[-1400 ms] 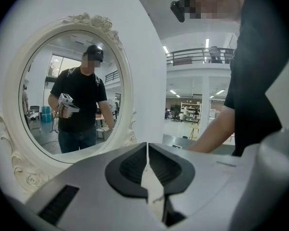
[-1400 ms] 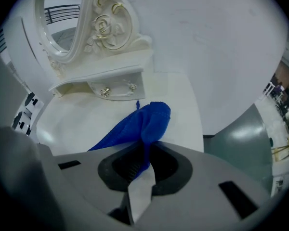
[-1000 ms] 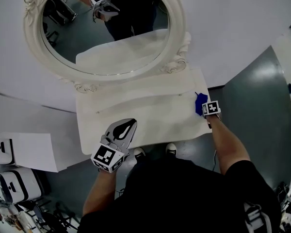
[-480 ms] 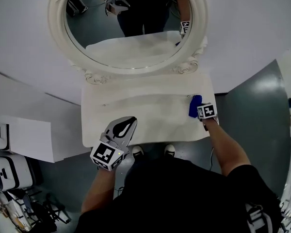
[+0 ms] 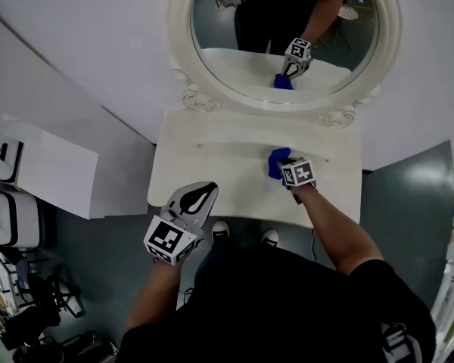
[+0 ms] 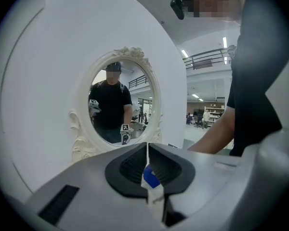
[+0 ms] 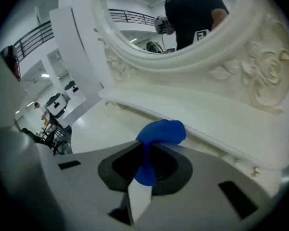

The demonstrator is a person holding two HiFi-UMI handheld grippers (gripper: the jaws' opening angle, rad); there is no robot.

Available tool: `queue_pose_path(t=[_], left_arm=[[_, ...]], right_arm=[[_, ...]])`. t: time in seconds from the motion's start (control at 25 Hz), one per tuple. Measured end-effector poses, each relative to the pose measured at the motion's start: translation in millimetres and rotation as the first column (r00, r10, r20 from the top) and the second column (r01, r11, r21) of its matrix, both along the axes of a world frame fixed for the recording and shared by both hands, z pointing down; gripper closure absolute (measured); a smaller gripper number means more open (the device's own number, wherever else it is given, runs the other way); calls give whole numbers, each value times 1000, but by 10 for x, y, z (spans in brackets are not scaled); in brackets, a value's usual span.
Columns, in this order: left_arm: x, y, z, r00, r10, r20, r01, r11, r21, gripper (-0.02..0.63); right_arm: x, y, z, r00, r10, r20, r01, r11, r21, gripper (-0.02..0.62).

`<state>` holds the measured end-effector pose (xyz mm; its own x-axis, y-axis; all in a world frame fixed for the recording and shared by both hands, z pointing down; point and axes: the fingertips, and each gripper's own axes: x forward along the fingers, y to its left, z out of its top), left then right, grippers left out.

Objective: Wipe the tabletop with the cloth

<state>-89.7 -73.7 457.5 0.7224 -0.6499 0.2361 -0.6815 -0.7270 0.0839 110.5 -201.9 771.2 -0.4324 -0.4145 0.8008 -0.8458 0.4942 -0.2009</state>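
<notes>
The right gripper (image 7: 147, 154) is clamped on the blue cloth (image 7: 162, 131), a fold pinched between its jaws and the rest bunched just ahead of the tips. The cloth lies pressed on the white tabletop (image 5: 212, 165), right of centre and near the back edge, below the oval mirror (image 5: 251, 99) (its carved white frame rises just behind). The left gripper (image 5: 197, 198) hangs at the table's front edge, its jaws together, well apart from the cloth.
</notes>
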Motion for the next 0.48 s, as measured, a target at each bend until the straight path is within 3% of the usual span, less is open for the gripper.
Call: queue_pose_path(t=[0.24, 0.48], left_arm=[[-702, 154, 59, 994, -112, 0, 112, 993, -20, 592], [-1288, 260, 157, 979, -200, 21, 201, 979, -24, 592]], right_arm=[[-1649, 19, -117, 972, -206, 111, 208, 978, -6, 560], [-3187, 411, -142, 878, -414, 239, 430, 903, -15, 560]])
